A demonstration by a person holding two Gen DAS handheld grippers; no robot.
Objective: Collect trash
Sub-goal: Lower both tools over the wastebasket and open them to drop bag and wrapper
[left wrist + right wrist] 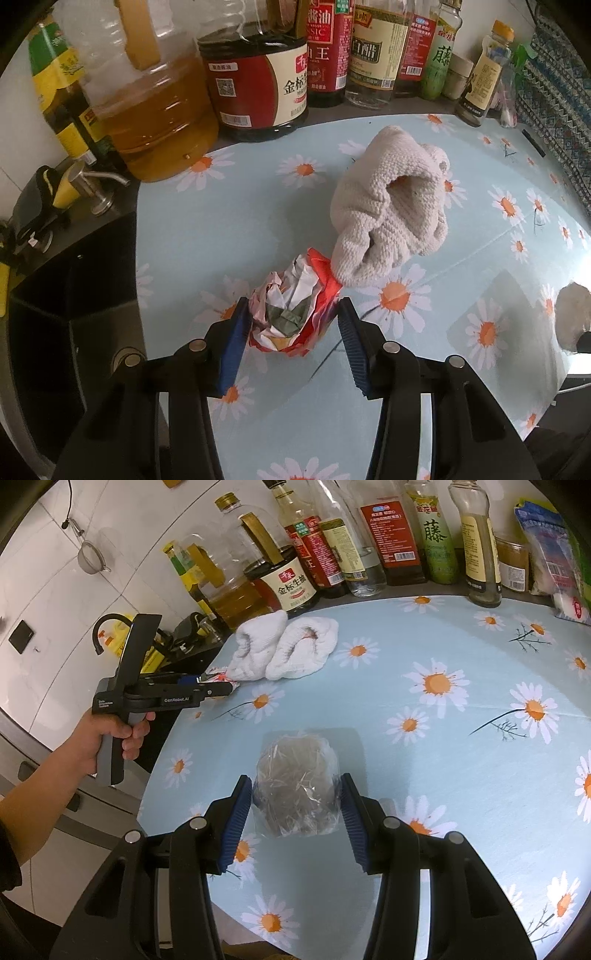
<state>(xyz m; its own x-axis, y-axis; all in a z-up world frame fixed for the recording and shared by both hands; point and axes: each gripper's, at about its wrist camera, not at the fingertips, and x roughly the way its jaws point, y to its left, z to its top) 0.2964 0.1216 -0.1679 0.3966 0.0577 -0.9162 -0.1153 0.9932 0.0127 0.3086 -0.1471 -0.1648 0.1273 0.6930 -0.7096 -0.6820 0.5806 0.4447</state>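
A crumpled red-and-white wrapper lies on the daisy tablecloth, touching the lower end of a bundled white towel. My left gripper is shut on the wrapper, both blue pads pressing its sides. In the right wrist view a hand holds that left gripper at the table's left edge beside the towel. A clear plastic bag of straw-like shreds rests on the cloth, and my right gripper is shut on it.
Oil, soy sauce and vinegar bottles line the back wall. A dark sink with a soap pump drops off left of the table. A blue-white packet stands at the back right.
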